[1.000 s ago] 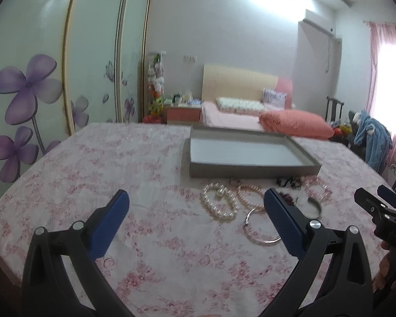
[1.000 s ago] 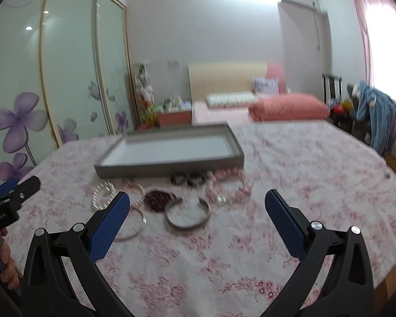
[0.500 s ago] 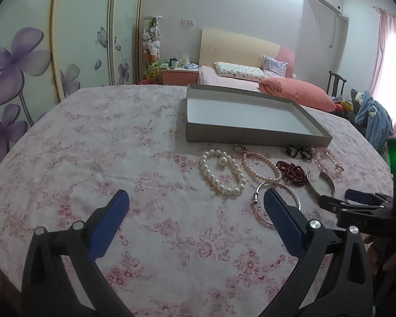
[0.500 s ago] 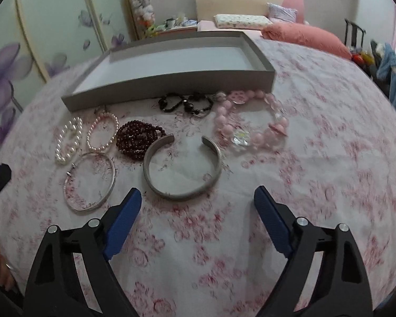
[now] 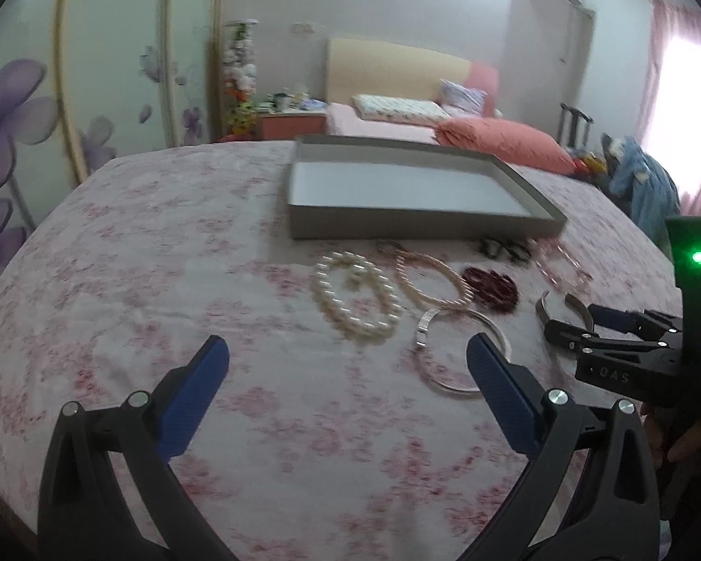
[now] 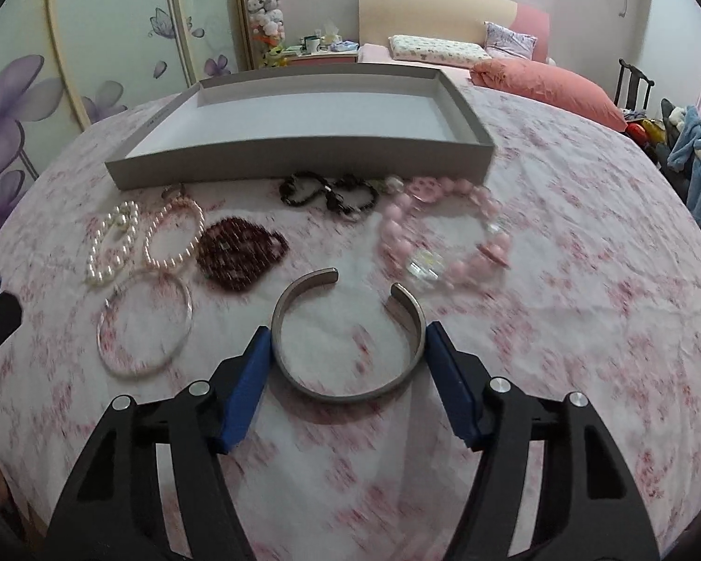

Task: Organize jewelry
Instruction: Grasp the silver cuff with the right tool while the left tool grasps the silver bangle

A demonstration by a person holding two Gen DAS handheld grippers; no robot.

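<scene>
Several bracelets lie on the floral cloth in front of an empty grey tray [image 6: 304,159]. My right gripper [image 6: 348,336] is open, its blue pads on either side of a silver cuff bangle [image 6: 346,390], close to its sides; touch is unclear. Beside it lie a thin silver ring bangle [image 6: 140,364], a dark red bead bracelet [image 6: 238,252], pink pearls [image 6: 170,233], white pearls [image 6: 112,248], black beads [image 6: 327,191] and a pink bead bracelet [image 6: 444,233]. My left gripper [image 5: 346,355] is open and empty, just short of the white pearls [image 5: 355,294] and ring bangle [image 5: 448,383].
The table carries a pink floral cloth [image 5: 140,257]. The grey tray [image 5: 420,229] stands behind the jewelry. The right gripper [image 5: 584,322] shows at the right in the left wrist view. A bed, a chair and wardrobe doors stand beyond the table.
My right gripper has come down and forward and narrowed its jaws around the silver cuff. My left gripper has tilted down and moved closer to the pearls.
</scene>
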